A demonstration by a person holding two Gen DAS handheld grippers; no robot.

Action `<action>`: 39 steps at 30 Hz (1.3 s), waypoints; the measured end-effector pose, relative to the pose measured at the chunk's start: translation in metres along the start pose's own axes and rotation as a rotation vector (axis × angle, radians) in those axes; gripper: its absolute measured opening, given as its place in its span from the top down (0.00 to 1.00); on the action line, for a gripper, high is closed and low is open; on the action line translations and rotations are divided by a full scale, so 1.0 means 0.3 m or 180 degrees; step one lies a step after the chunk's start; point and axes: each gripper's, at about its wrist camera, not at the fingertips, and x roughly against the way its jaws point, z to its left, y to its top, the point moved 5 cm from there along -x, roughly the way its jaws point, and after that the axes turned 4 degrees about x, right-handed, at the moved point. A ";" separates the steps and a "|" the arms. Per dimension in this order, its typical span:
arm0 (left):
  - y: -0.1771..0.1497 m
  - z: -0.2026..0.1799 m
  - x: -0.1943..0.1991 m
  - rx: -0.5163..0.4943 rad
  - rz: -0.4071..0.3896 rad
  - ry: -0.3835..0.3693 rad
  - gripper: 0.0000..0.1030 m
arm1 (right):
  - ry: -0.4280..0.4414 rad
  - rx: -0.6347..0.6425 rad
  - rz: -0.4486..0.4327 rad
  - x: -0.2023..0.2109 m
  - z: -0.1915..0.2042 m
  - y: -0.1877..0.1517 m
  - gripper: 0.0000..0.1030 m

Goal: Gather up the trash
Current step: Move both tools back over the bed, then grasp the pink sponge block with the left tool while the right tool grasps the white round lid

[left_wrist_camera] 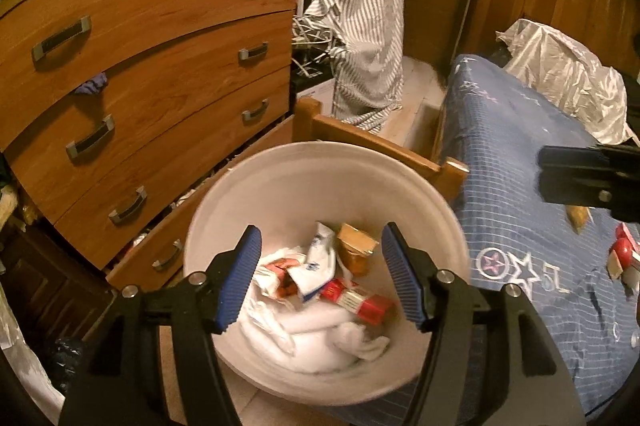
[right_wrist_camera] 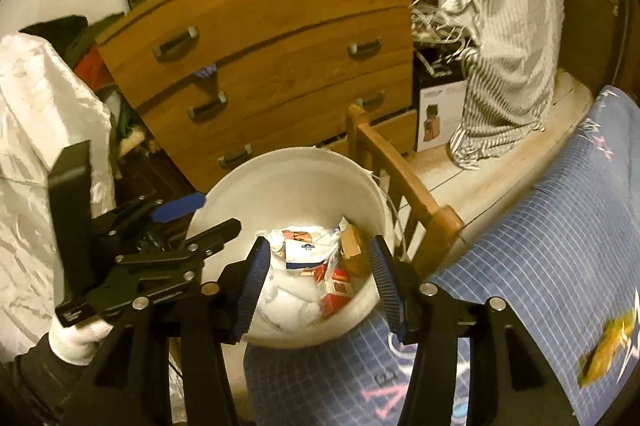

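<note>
A white bucket [left_wrist_camera: 224, 210] stands on the floor beside the bed and also shows in the right wrist view [right_wrist_camera: 288, 178]. It holds white tissues [left_wrist_camera: 312, 338], a red carton [left_wrist_camera: 360, 300], a white-blue wrapper [left_wrist_camera: 320, 258] and a tan cup [left_wrist_camera: 356, 246]. My left gripper [left_wrist_camera: 322, 276] is open and empty above the bucket; it shows from the side in the right wrist view [right_wrist_camera: 200, 214]. My right gripper [right_wrist_camera: 318, 286] is open and empty over the bucket. A yellow wrapper [right_wrist_camera: 612, 346] lies on the blue bed cover; red-white trash [left_wrist_camera: 624, 258] lies there too.
A wooden chest of drawers [left_wrist_camera: 160, 86] stands behind the bucket, its bottom drawer pulled out. A wooden bed post [left_wrist_camera: 452, 174] is next to the bucket. The blue bed cover [left_wrist_camera: 520, 154] is at right, with a white sheet [left_wrist_camera: 568, 66] on it. A striped cloth [left_wrist_camera: 360, 18] hangs behind.
</note>
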 end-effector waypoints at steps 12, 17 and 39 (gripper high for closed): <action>-0.277 -0.586 -0.027 -0.0771 0.0350 -0.0737 0.42 | -0.0919 -0.0633 -0.0620 0.662 -0.307 -0.797 0.33; -0.448 -0.918 -0.035 -0.1239 0.0583 -0.1153 0.42 | -0.1503 -0.1093 -0.0625 0.928 -0.491 -1.208 0.33; -0.706 -1.610 -0.084 -0.1847 0.0849 -0.1576 0.27 | -0.1984 -0.1734 -0.0326 1.051 -0.807 -1.821 0.39</action>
